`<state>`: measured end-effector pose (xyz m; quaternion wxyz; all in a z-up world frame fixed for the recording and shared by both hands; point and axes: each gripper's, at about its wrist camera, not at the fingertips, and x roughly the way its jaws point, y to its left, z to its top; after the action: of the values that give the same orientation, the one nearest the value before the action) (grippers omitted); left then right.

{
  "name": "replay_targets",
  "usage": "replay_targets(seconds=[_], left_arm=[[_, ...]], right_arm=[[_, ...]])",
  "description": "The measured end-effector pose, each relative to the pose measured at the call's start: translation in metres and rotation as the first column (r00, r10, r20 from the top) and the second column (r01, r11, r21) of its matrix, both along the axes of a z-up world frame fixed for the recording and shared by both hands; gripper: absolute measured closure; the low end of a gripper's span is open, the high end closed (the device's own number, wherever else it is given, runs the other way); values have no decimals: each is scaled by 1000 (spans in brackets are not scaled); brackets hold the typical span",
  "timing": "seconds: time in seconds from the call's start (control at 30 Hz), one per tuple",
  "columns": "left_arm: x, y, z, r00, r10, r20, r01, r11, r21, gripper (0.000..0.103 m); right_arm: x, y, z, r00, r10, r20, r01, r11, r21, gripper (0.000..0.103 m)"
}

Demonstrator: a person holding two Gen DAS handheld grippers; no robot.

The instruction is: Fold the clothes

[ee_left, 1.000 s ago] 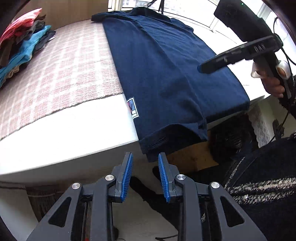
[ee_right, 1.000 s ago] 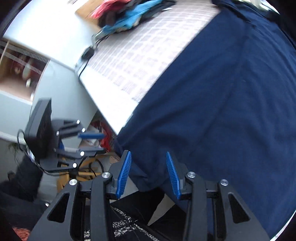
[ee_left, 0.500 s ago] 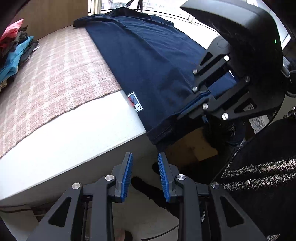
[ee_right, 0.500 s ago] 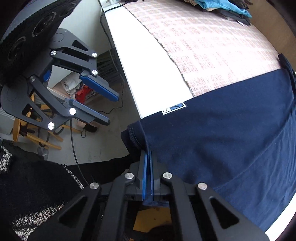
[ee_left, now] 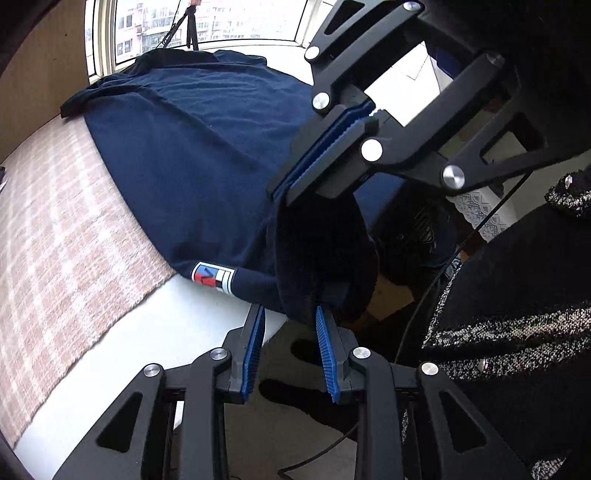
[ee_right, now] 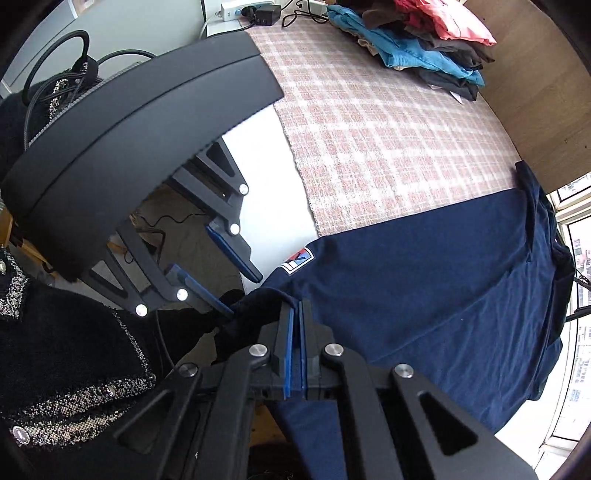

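The left gripper point(ee_left: 290, 349) stood open at the near table point(ee_left: 122, 354) edge, a hanging fold of the navy shirt point(ee_left: 207, 155) drooping between its blue pads point(ee_left: 255, 347). Just beyond, the right gripper point(ee_right: 294, 347) was clamped on the shirt's near hem, lifting it off the edge. The rest of the shirt lay flat across the table toward the window point(ee_left: 207, 22), its label point(ee_left: 213, 276) near the edge. Left of it lay a plaid cloth point(ee_right: 373, 122), and at the far corner a clothes pile point(ee_right: 424, 40).
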<state>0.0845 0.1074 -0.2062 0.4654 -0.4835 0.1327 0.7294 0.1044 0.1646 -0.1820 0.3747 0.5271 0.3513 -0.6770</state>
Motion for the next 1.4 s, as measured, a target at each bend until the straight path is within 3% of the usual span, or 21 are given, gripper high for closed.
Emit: replay_targets(seconds=[0.17, 0.2, 0.27, 0.37, 0.43, 0.5, 0.6, 0.7, 0.73, 0.87, 0.93, 1.07, 1.13, 1.17, 1.2, 1.23, 1.4], left_arm=[[1, 2, 2, 999, -29, 15, 28, 999, 35, 78], [2, 1, 2, 1000, -26, 17, 25, 999, 34, 81], [5, -3, 2, 1000, -13, 25, 12, 999, 35, 99], [19, 5, 1, 998, 9, 57, -12, 998, 54, 101], [34, -1, -2, 995, 13, 99, -18, 999, 50, 103], [56, -9, -12, 990, 16, 142, -18, 1000, 8, 102], [76, -21, -22, 989, 58, 138, -46, 995, -89, 102], [68, -32, -16, 984, 160, 75, -150, 982, -117, 102], [61, -33, -11, 982, 179, 55, -173, 980, -101, 102], [46, -26, 7, 988, 149, -32, -151, 986, -71, 84], [42, -28, 10, 989, 142, -38, -145, 985, -96, 86], [45, -41, 11, 989, 147, -22, -149, 984, -93, 86], [48, -47, 10, 989, 144, -19, -145, 984, -104, 86], [49, -48, 8, 990, 141, -17, -142, 984, -107, 86], [50, -49, 7, 990, 138, -12, -139, 985, -106, 86], [50, -49, 5, 991, 136, -8, -136, 985, -103, 86], [44, -39, -2, 993, 114, -7, -114, 991, -76, 85]], right_arm=[[4, -2, -2, 1000, -13, -3, 13, 1000, -1, 100], [4, -2, -1, 1000, -18, 1, 18, 1000, -5, 100], [3, -1, -1, 1000, -26, 11, 26, 1000, -15, 100], [2, 4, -4, 997, -51, 62, 53, 998, -28, 99], [3, 14, -11, 983, -87, 160, 93, 995, -29, 89], [8, 30, -15, 963, -120, 242, 132, 991, -32, 65], [11, 60, -17, 940, -207, 273, 228, 972, -48, 64], [9, 82, -26, 913, -286, 290, 315, 947, -57, 64], [9, 80, -28, 915, -283, 288, 312, 948, -62, 64], [11, 59, -33, 940, -223, 256, 258, 960, -109, 64], [14, 37, -33, 958, -171, 228, 209, 966, -150, 64], [15, -4, -54, 973, -86, 214, 117, 984, -136, 64], [15, -12, -65, 976, -55, 210, 77, 992, -96, 64], [15, -14, -70, 976, -41, 213, 58, 995, -76, 71], [14, -13, -72, 977, -26, 210, 41, 997, -65, 94], [13, -10, -70, 980, -23, 199, 33, 998, -46, 101], [-1, 11, -42, 993, -26, 118, 27, 1000, -3, 101]])
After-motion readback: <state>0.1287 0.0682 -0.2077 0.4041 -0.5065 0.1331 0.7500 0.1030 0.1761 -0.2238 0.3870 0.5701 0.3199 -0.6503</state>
